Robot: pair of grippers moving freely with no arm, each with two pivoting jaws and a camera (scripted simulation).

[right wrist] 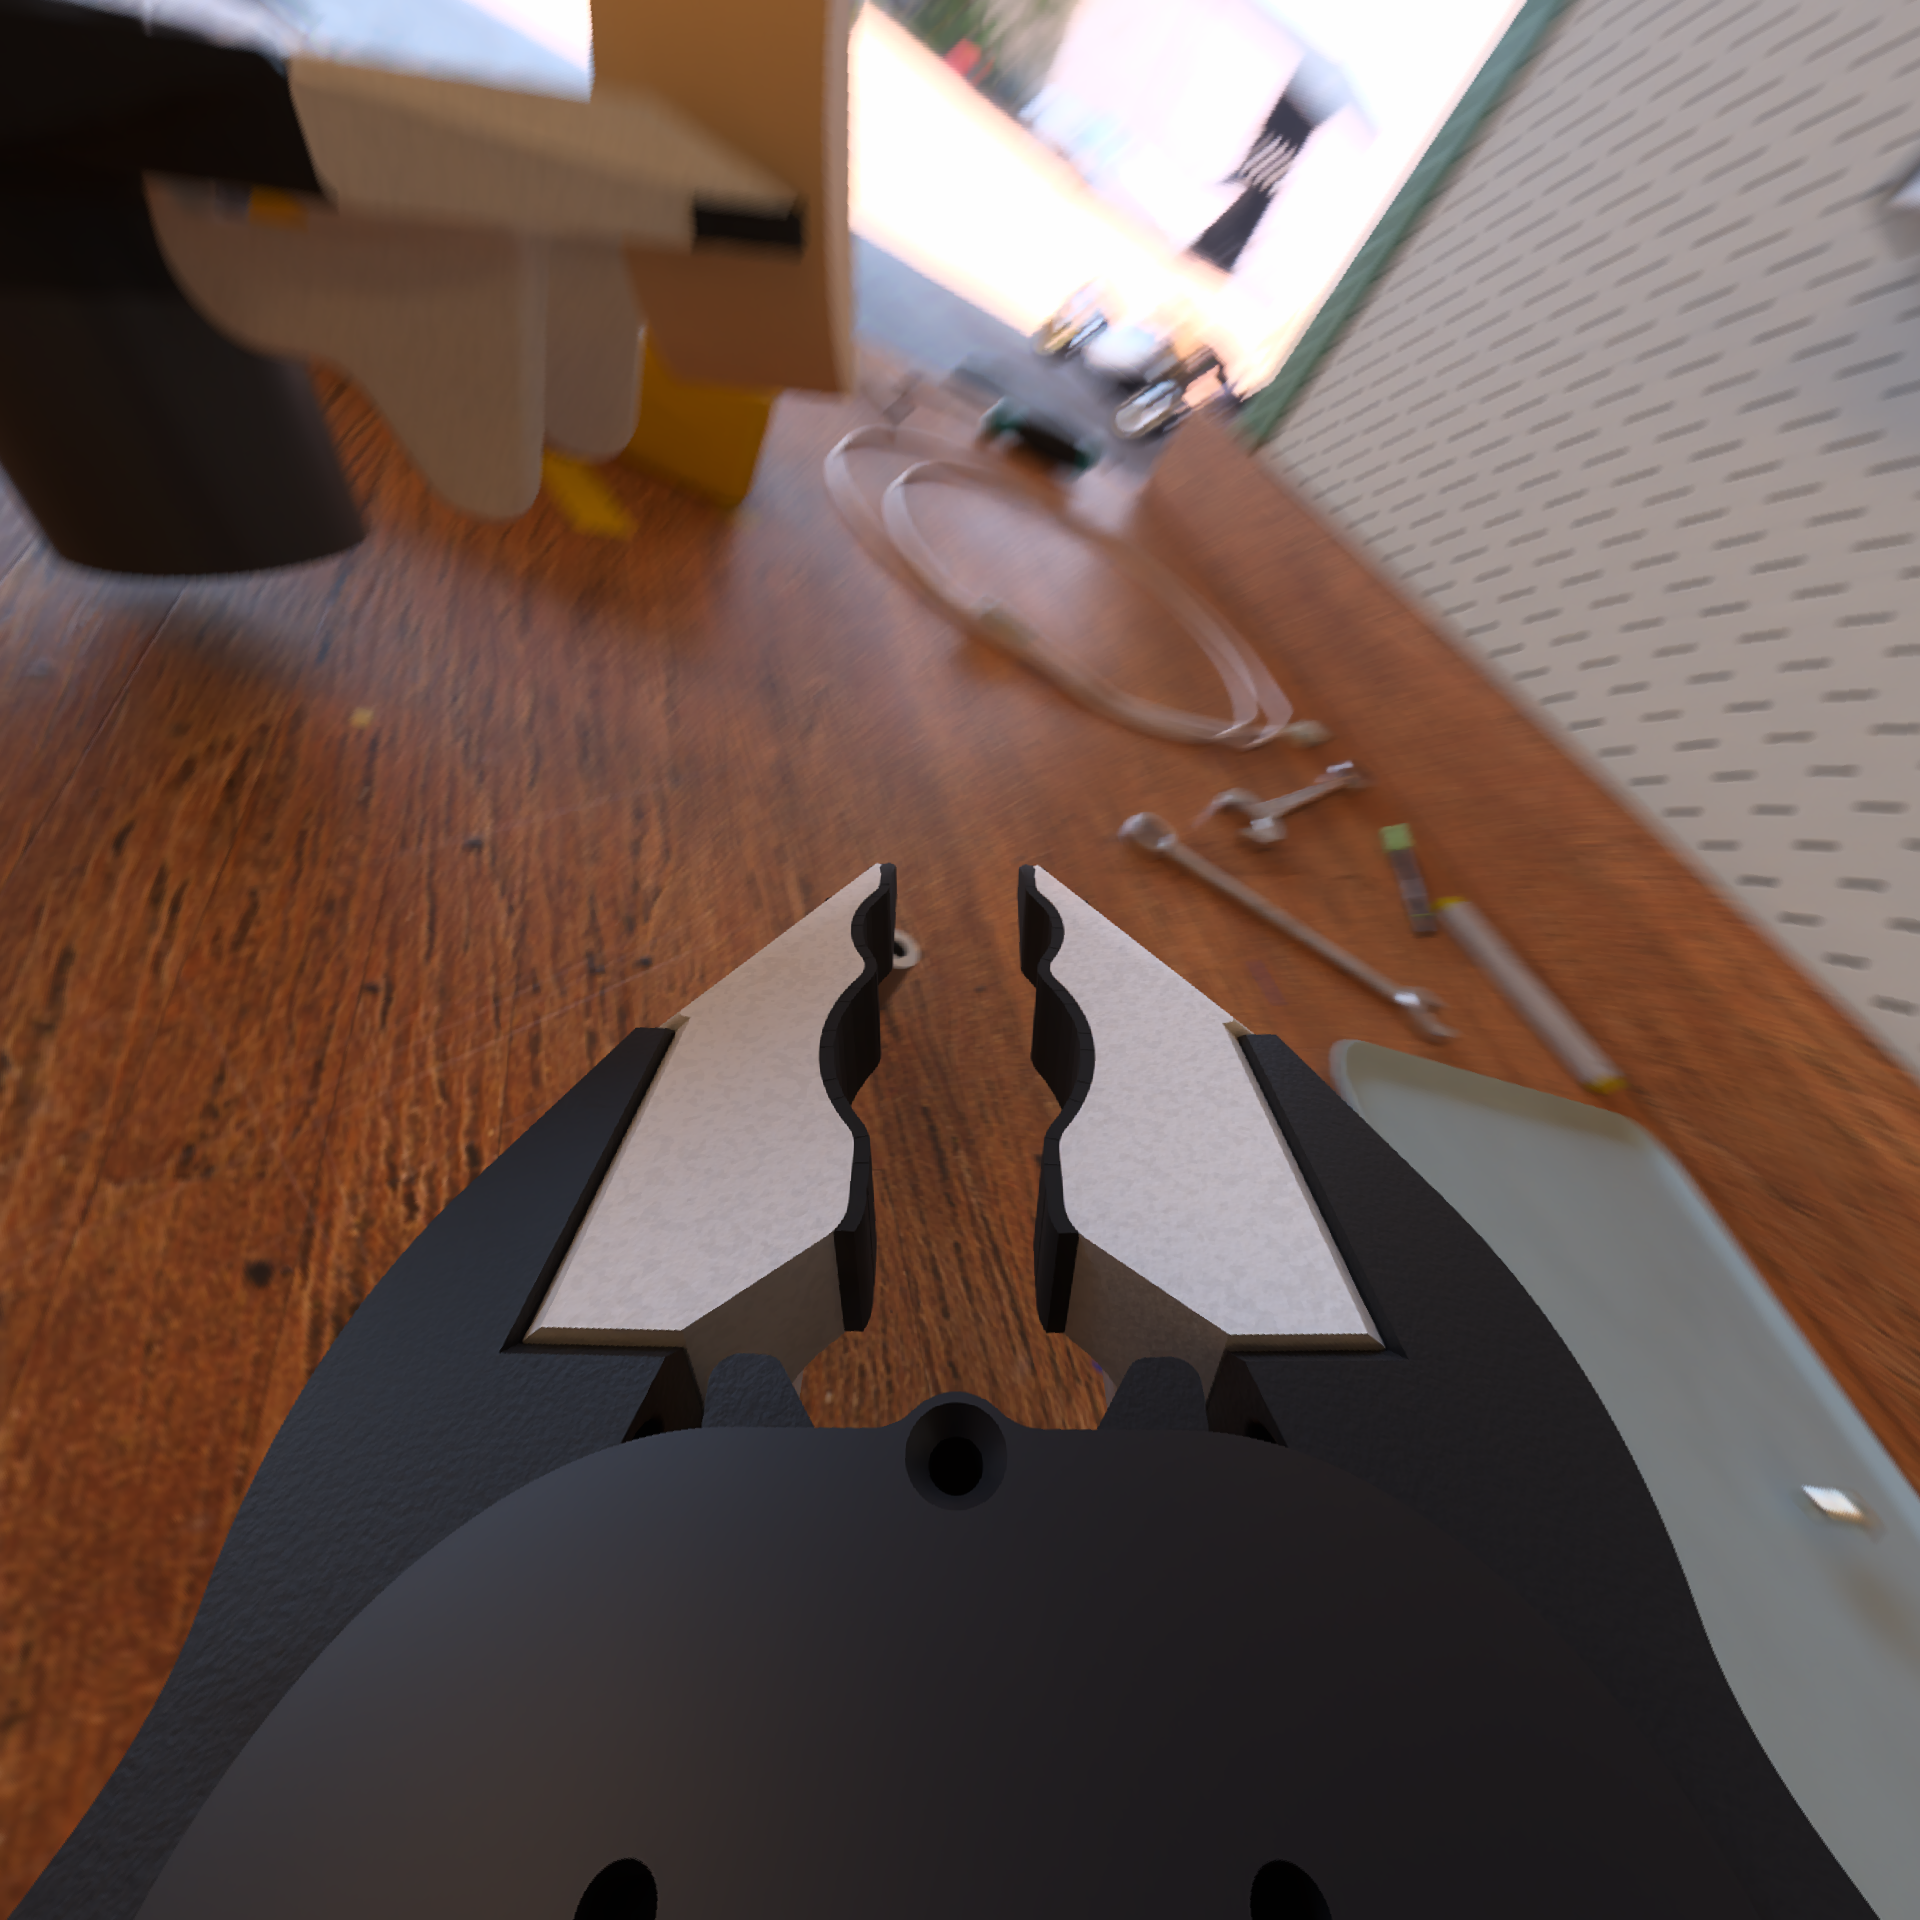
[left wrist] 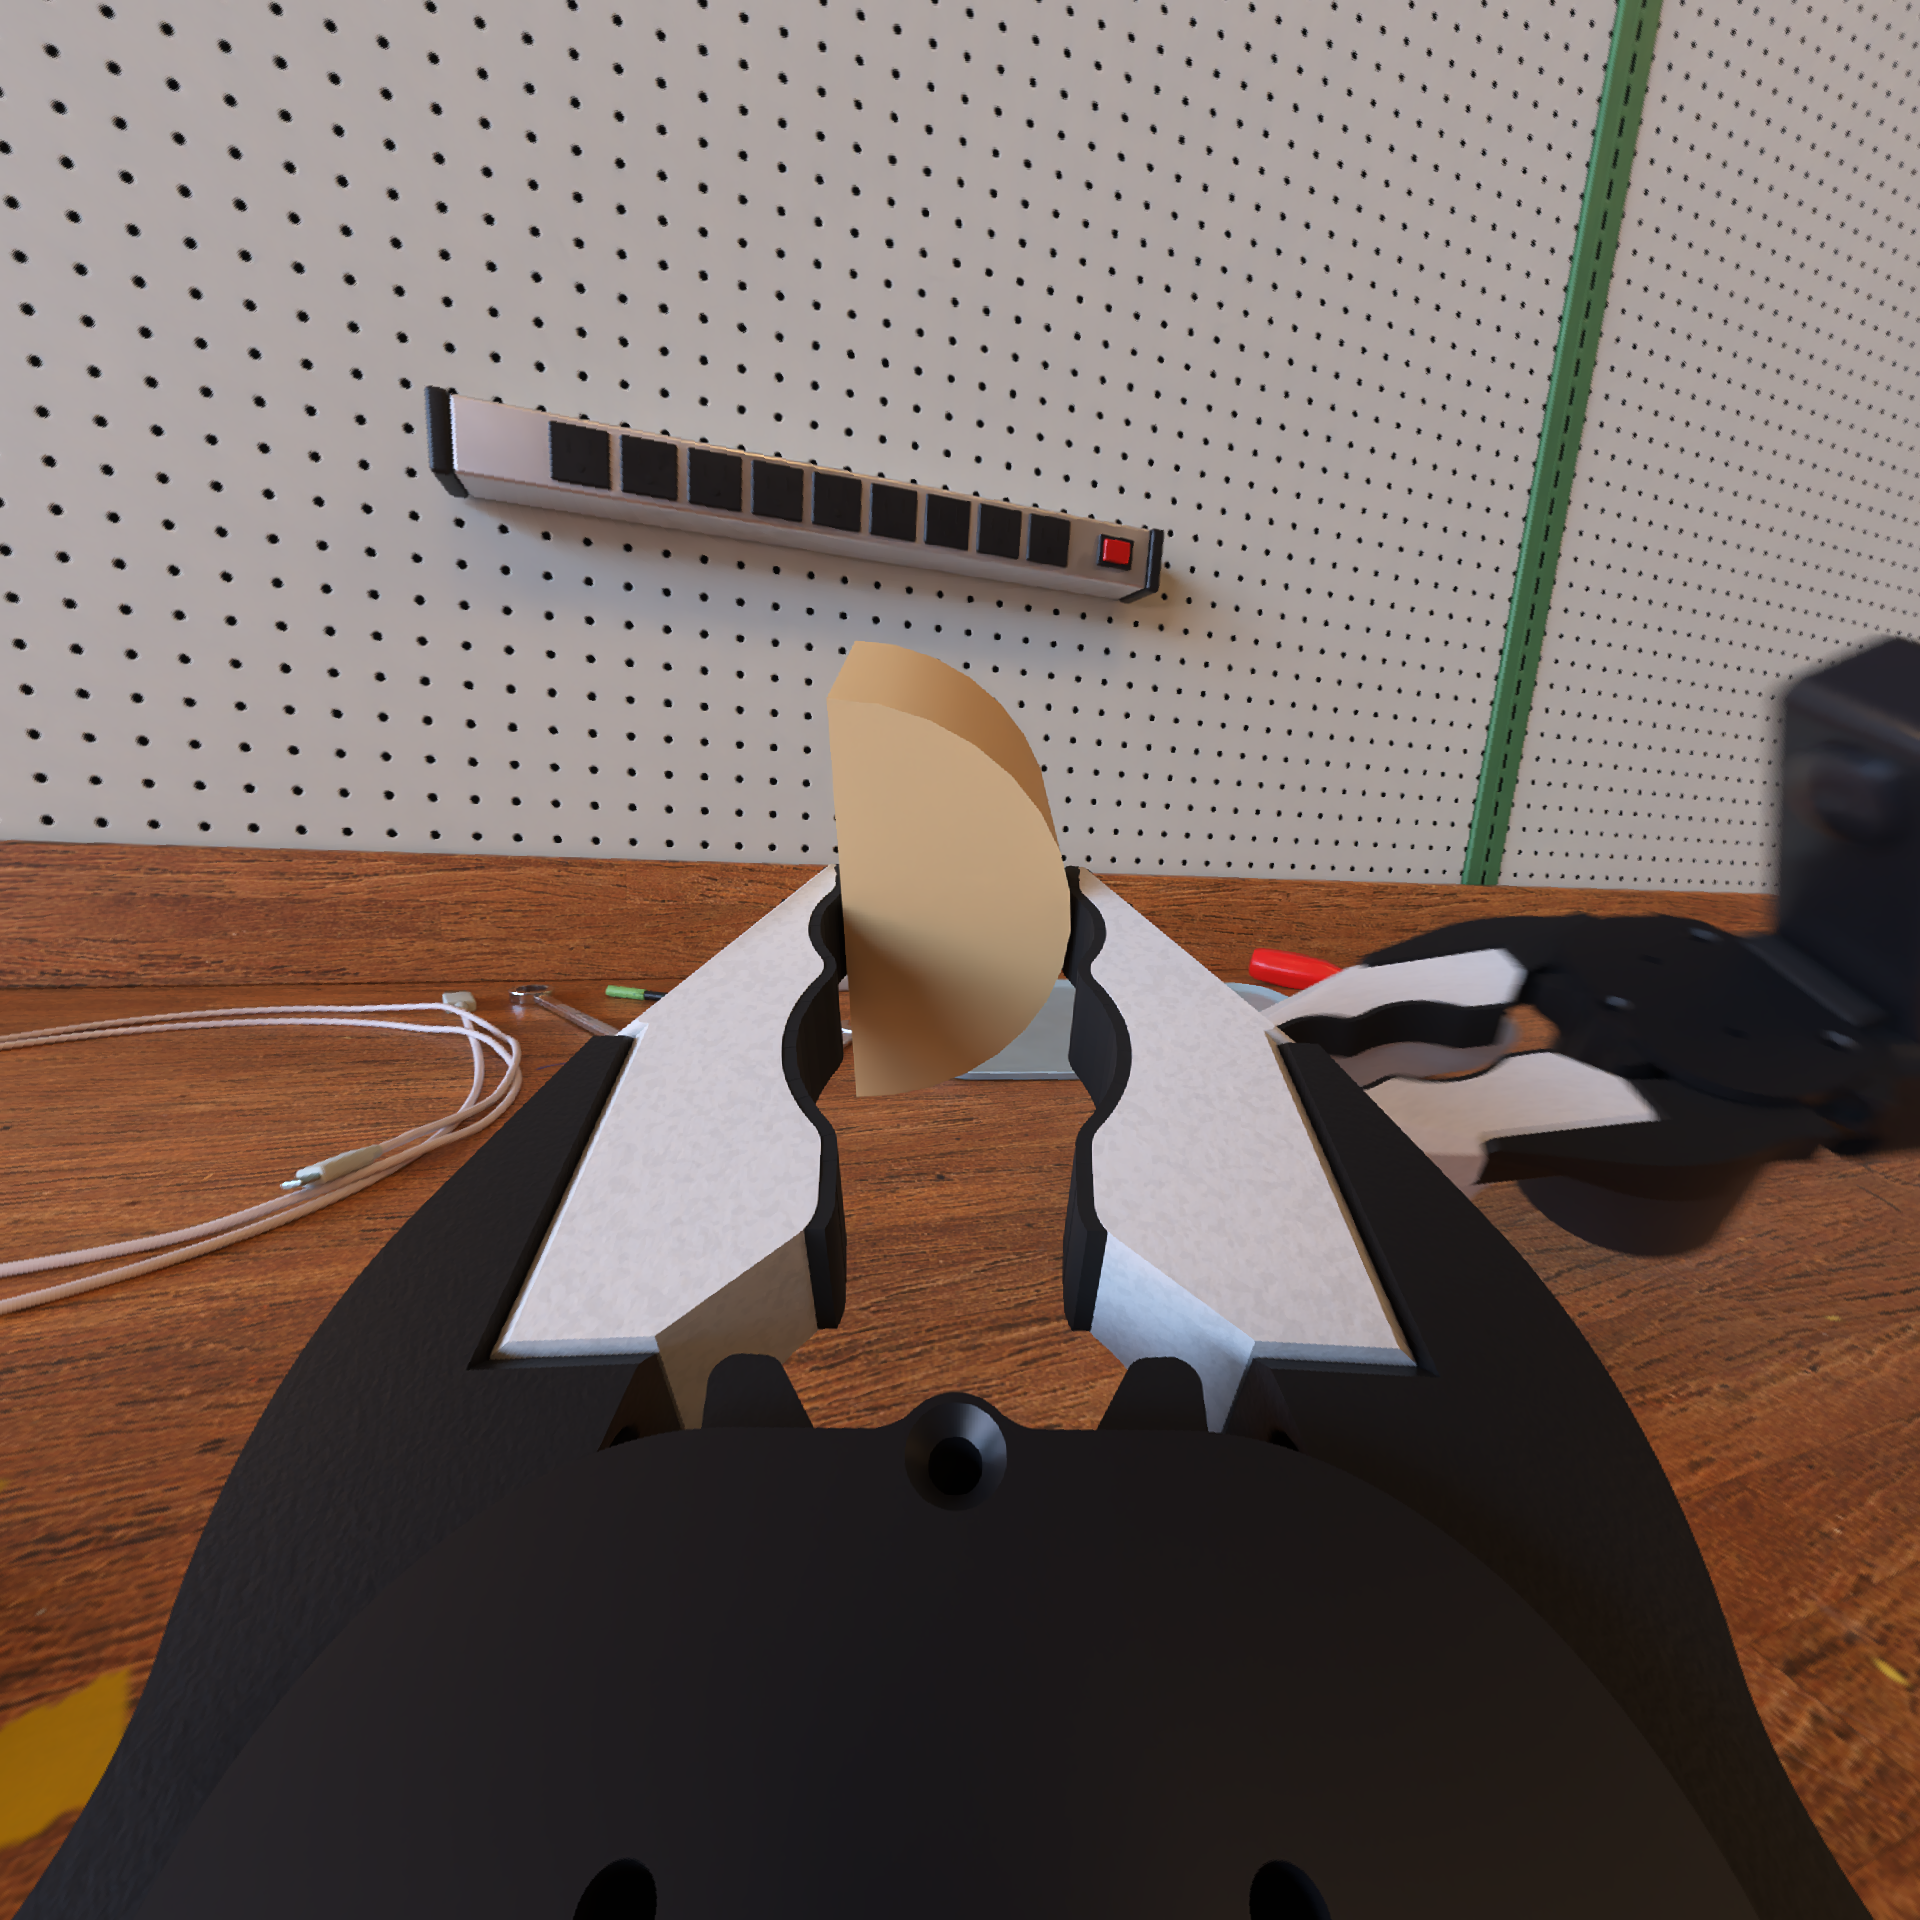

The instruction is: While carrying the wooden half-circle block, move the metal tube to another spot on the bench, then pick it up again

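One pale wooden half-circle block [left wrist: 935,883] stands on edge in my left hand-held gripper [left wrist: 954,904], its flat face and its curve pinched between the two fingertips, clear above the brown wooden table [right wrist: 416,935]. That half of the job looks sound.

I cannot place the grey metal tube for certain. My right hand-held gripper [right wrist: 958,883] hangs low over the table with its fingers apart and nothing between them. A small grey rounded piece [right wrist: 906,951] peeks out just beside one fingertip, lying on the wood. It may be the tube's end, but too little shows to say.

I judge this to be the step where the tube lies on the table and must be picked up again. That calls for getting the right fingers around the tube, closing on it and lifting, all with the left grip kept firm on the block.

Farther out, a pale grey tray [right wrist: 1662,1299] lies to the right, with two steel spanners [right wrist: 1278,925] and a coiled white cable [right wrist: 1091,623] beyond it. A silver power strip with black sockets and a red switch [left wrist: 795,494] hangs on the white pegboard [left wrist: 1039,208], beside a green upright rail [left wrist: 1558,447].

I can read no brand, label or writing anywhere.
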